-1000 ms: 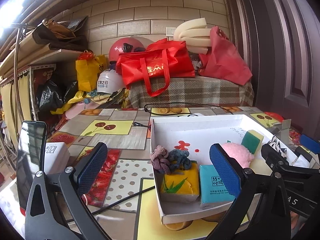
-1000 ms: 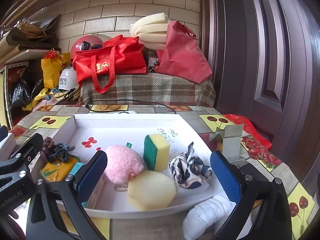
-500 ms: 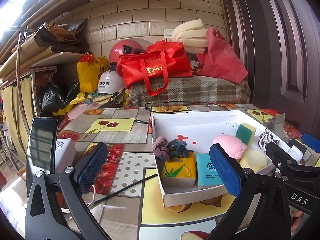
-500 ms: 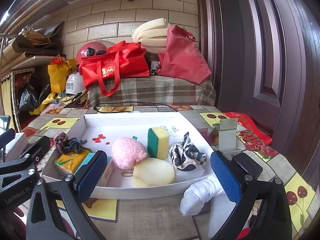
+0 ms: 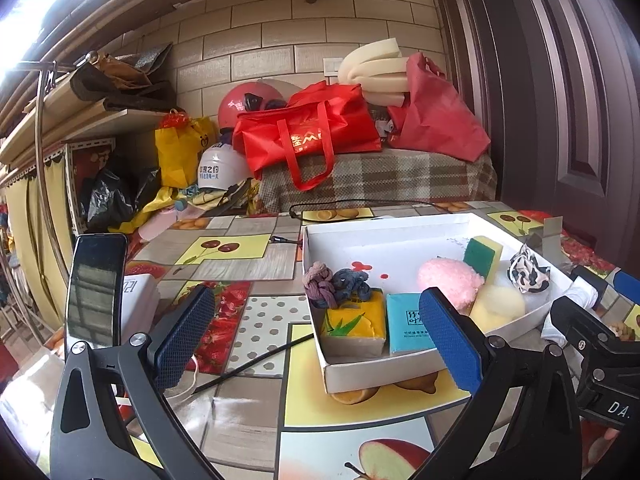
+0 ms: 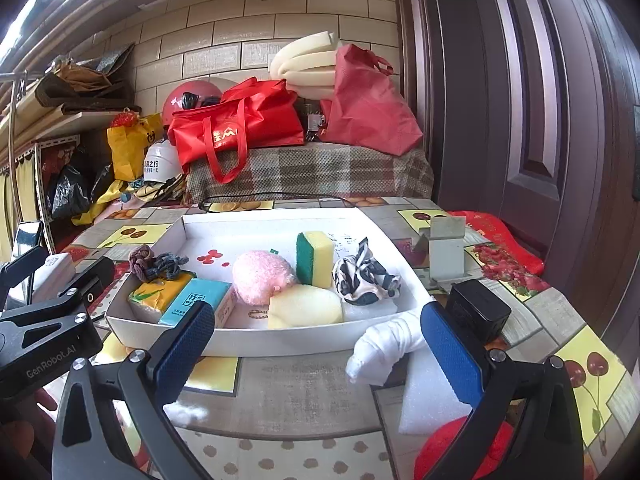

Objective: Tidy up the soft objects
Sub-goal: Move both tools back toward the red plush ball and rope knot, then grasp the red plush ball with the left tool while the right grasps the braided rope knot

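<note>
Nearest, the right gripper [image 6: 316, 348] hangs with fingers spread wide and empty; likewise the left gripper [image 5: 316, 332]. Just before the white tray [image 6: 280, 342] lies a white rolled cloth [image 6: 386, 346] on the tabletop [image 6: 304, 396]. Pinch its middle squarely, lift clear of the tray's rim, then set it beside the sponges [image 6: 314, 258] inside.

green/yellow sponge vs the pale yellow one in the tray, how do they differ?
The green/yellow sponge has two colours, a green face on a yellow body; the pale yellow sponge is one colour. The first stands upright on an edge, the second lies flat. The first is a sharp block, the second has rounded corners. Both sit inside the white tray, close together.
</note>
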A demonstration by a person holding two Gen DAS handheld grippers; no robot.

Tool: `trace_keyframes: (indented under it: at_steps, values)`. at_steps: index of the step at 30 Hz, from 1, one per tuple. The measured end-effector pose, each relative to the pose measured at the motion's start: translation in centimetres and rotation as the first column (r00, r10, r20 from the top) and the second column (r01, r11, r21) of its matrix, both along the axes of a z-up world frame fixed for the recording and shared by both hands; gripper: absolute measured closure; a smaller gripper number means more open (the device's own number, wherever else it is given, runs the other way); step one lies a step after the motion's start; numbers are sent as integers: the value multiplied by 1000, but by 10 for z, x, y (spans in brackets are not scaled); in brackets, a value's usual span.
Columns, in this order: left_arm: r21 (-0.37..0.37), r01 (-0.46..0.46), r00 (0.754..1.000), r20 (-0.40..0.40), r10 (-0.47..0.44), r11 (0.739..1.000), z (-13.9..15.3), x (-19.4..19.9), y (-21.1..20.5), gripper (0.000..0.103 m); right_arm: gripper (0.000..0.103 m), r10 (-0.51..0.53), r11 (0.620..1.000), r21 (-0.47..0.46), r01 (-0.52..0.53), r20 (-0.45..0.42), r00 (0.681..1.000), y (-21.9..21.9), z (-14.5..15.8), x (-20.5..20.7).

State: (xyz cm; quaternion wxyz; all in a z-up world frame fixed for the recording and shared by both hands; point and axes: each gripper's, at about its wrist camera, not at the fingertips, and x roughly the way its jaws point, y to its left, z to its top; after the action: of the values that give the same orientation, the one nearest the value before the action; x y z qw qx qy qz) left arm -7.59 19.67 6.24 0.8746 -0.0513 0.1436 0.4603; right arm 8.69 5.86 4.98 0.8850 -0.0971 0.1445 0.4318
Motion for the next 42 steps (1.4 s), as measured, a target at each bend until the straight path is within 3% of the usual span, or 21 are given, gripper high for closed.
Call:
trace_keyframes:
  at_steps: [4,7,10,12,16,18,21,26,30,33,35,40,41,42]
  values:
    - [-15,21,999,-25,-21,1000,-1,2,-4,0,0,12,1000,-14,-12,7,1000,-8,-1,-4]
    - [-22,112,991,-69,-113,994,-3,10,-17,0,0,26,999,-33,-26,14,1000,-23,-2,-3]
    - [16,219,963,-161,-214,976,-6,28,-44,0,0,15,999,-48,-16,-20,1000,-50,-2,12]
    - [42,311,920,-266,-289,950,-12,46,-68,0,0,-10,999,-43,9,-35,999,-73,-1,28]
    - [90,498,794,-448,-411,863,-28,74,-121,0,0,-94,995,-51,88,-117,989,-118,-2,75]
    - [78,571,739,-483,-470,817,-32,83,-141,0,0,-143,989,-74,132,-181,973,-136,-5,104]
    - [-10,626,691,-457,-560,780,-29,101,-153,0,0,-211,977,-78,197,-273,938,-158,-10,140]
    - [-141,649,671,-356,-650,747,-23,133,-162,0,0,-217,974,-40,221,-431,876,-177,-22,168]
    - [-184,682,631,-343,-696,708,-25,147,-177,1,0,-194,979,-36,199,-440,877,-175,-23,166]
    - [-160,720,606,-330,-724,675,-23,143,-187,1,0,-188,982,-56,182,-422,887,-169,-22,165]
    - [-166,723,609,-306,-732,671,-21,142,-186,1,0,-178,984,-54,171,-420,890,-167,-22,167]
    - [-229,678,633,-302,-713,699,-23,165,-180,1,0,-179,983,-49,176,-461,869,-164,-26,175]
    - [-242,671,631,-308,-712,700,-25,169,-178,12,0,-179,983,-45,178,-466,866,-165,-26,176]
    - [-265,674,618,-309,-723,689,-27,172,-178,41,0,-177,983,-36,182,-471,864,-167,-26,177]
